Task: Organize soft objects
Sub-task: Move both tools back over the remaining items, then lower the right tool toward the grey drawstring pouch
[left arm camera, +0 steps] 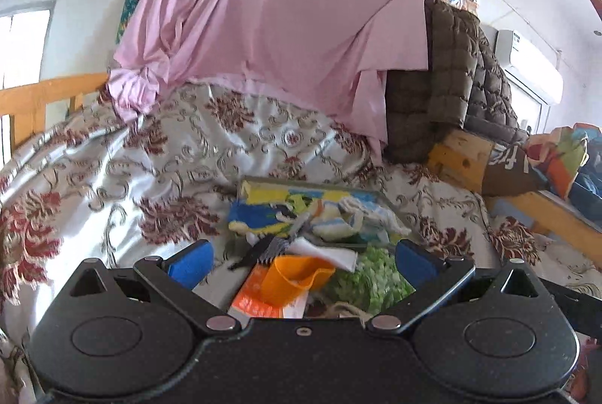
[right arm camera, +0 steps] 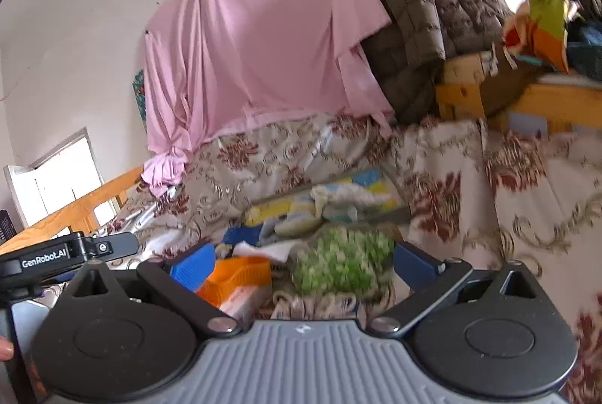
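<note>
A heap of soft things lies on the floral bedspread [left arm camera: 113,159]: a fluffy green cloth [left arm camera: 370,278], a blue and yellow cloth [left arm camera: 259,217], pale striped cloths [left arm camera: 338,219] and a white cloth [left arm camera: 327,253]. An orange plastic cup [left arm camera: 297,279] sits at the heap's near edge. My left gripper [left arm camera: 301,261] is open and empty just above the cup and green cloth. My right gripper [right arm camera: 301,262] is open and empty, its fingers either side of the green cloth [right arm camera: 338,262] and an orange basket [right arm camera: 237,272].
A flat yellow and blue box [left arm camera: 308,193] lies under the heap. A pink sheet [left arm camera: 271,27] hangs behind the bed. A brown quilted jacket [left arm camera: 451,72] drapes over a wooden frame [left arm camera: 459,155] at the right. A wooden rail [left arm camera: 45,95] runs at the left.
</note>
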Motion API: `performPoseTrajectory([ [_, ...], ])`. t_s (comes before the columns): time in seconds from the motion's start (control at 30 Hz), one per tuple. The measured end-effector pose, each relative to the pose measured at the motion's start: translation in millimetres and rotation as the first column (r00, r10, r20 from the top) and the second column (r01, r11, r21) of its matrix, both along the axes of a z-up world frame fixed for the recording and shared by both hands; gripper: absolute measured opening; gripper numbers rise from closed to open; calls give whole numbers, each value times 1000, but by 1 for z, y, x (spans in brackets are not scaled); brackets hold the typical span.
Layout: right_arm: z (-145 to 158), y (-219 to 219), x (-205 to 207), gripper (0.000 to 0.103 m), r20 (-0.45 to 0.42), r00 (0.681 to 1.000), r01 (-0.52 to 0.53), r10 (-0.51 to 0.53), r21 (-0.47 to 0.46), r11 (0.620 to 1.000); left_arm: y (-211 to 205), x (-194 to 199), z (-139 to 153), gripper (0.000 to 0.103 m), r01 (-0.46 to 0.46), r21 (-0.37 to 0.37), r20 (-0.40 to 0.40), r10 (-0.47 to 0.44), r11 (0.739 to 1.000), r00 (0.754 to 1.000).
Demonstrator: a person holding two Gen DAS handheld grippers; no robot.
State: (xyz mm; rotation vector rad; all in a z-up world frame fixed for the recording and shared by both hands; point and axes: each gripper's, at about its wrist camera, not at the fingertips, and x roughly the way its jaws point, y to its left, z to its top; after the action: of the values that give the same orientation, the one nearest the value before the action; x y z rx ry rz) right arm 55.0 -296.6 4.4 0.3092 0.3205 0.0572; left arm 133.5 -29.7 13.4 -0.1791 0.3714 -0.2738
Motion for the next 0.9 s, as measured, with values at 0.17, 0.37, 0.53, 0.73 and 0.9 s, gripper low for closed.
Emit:
performPoseTrajectory([
  [0.17,-6,1,1,103,-105,994,10,-8,19,1000,-1,3,-10,102,88,42,-60,-86,995,995],
  [0.37,-13,2,8,103,-181,983,15,-11,20,1000,-8,3,-26,102,155,78,-109,-146,985,983],
  [0.53,-20,1,15,103,-227,974,9,-3,29,1000,-9,5,-38,102,151,77,-144,-139,986,980],
  [0.73,-26,1,25,103,-287,958,3,8,40,999,-5,11,-48,102,143,92,-179,-125,985,976],
  [0.9,-33,2,35,103,-340,940,-4,19,46,999,-5,12,-52,102,224,145,-201,-194,964,960],
])
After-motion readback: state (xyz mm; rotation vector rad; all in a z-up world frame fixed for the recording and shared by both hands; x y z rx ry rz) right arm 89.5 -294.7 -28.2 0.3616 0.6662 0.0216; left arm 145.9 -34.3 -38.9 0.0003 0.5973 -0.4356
